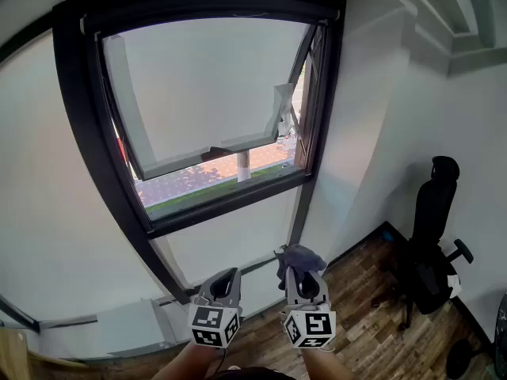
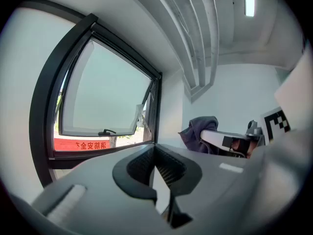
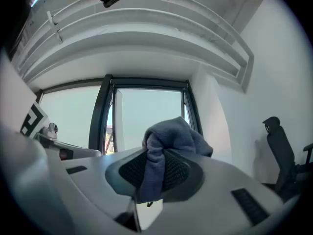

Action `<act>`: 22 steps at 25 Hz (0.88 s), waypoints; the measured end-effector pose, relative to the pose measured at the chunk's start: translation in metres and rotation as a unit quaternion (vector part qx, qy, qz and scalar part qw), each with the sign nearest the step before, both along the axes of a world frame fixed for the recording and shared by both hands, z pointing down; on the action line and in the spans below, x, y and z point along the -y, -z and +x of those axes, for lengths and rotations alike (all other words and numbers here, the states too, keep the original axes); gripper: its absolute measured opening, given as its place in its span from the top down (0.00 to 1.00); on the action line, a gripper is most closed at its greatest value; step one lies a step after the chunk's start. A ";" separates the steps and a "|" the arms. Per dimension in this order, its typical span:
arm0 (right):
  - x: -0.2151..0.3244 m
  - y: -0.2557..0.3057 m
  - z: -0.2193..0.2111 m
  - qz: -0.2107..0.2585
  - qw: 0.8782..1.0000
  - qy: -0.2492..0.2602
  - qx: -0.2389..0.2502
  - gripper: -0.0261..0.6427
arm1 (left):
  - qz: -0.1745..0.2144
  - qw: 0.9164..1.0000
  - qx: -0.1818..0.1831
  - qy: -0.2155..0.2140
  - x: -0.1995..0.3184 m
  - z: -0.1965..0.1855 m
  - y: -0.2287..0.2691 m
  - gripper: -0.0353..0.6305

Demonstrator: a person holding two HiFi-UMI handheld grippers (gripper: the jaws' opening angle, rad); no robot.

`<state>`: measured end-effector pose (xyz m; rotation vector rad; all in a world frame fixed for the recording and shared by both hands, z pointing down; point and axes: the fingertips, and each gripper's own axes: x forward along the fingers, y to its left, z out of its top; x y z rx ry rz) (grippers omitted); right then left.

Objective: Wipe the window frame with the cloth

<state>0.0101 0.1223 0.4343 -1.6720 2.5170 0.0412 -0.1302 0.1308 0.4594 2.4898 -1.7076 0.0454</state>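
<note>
A black window frame (image 1: 95,165) fills the upper left of the head view, with a tilted-open sash (image 1: 206,93) inside it and a handle (image 1: 215,151) on the sash's lower rail. Low in that view, below the window, my right gripper (image 1: 298,269) is shut on a grey-blue cloth (image 1: 301,256). The cloth (image 3: 168,138) bunches up above the closed jaws in the right gripper view. Left of it my left gripper (image 1: 227,278) holds nothing, its jaws shut together (image 2: 155,151). Both grippers hang apart from the frame.
A black office chair (image 1: 432,236) stands on the wood floor (image 1: 372,323) at the right, by the white wall. A white column (image 1: 356,133) borders the window's right side. A white sill ledge (image 1: 119,323) runs below the window at the lower left.
</note>
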 end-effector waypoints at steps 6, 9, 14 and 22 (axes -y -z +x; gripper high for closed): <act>-0.002 0.003 0.004 0.006 1.000 0.005 0.003 0.85 | 0.003 1.000 0.002 -0.002 -0.002 0.008 0.003 0.94; -0.003 0.004 0.007 0.006 1.000 0.010 0.016 0.84 | 0.002 1.000 0.003 -0.001 -0.003 0.012 0.003 0.94; -0.008 0.002 0.019 0.003 1.000 0.011 0.015 0.84 | -0.001 1.000 0.008 -0.008 -0.007 0.029 0.001 0.94; -0.016 -0.002 0.052 0.003 0.999 0.025 0.020 0.84 | -0.002 1.000 0.008 -0.013 -0.015 0.069 -0.006 0.94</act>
